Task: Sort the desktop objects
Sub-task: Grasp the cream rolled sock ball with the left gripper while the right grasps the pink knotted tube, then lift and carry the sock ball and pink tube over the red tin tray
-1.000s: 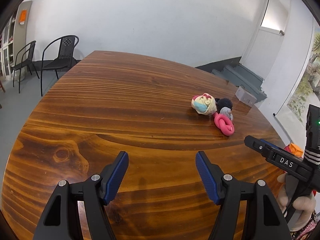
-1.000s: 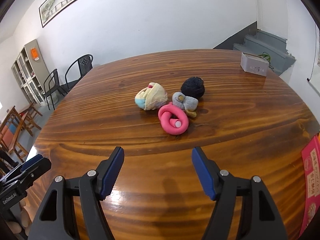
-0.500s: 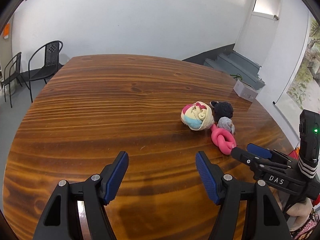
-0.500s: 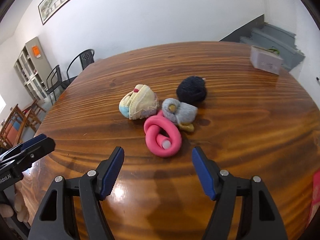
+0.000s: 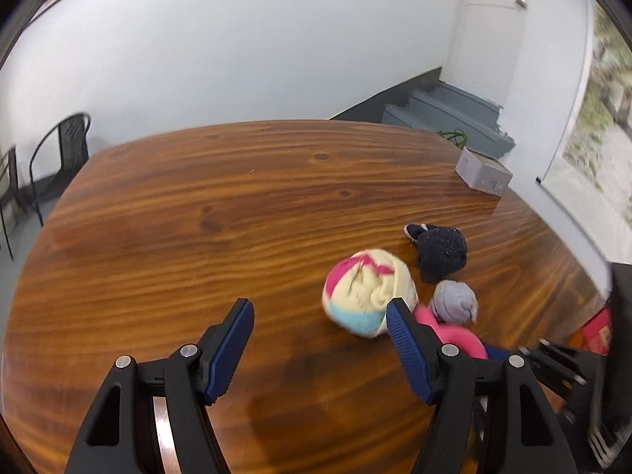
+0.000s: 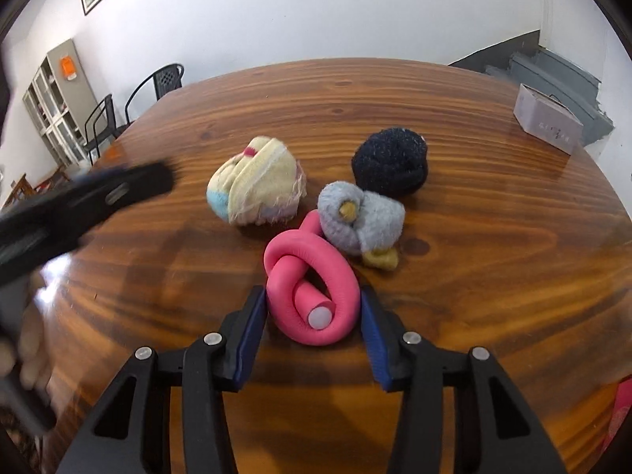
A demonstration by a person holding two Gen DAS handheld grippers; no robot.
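Four soft things lie together on the wooden table (image 6: 493,256). My right gripper (image 6: 312,292) is closing on the pink knotted foam tube (image 6: 288,254), and both pads touch its sides. Just beyond it sit a grey sock ball (image 6: 359,213), a navy sock ball (image 6: 391,166) and a cream, pink and blue sock ball (image 6: 256,181). My left gripper (image 5: 319,308) stands open with nothing between its fingers. The cream sock ball (image 5: 367,292) lies just past its right fingertip, and the pink tube (image 5: 458,335) is partly hidden behind that finger.
A small grey box (image 6: 549,122) stands near the table's far right edge. Black chairs (image 6: 158,83) and a cabinet (image 6: 59,102) stand beyond the table's left side, and grey steps (image 5: 446,110) at the back right. The left half of the table (image 5: 197,217) is bare wood.
The right gripper moved forward and down to the pink tube and narrowed its jaws around it. The left gripper swept right, bringing the sock balls close to its right finger.
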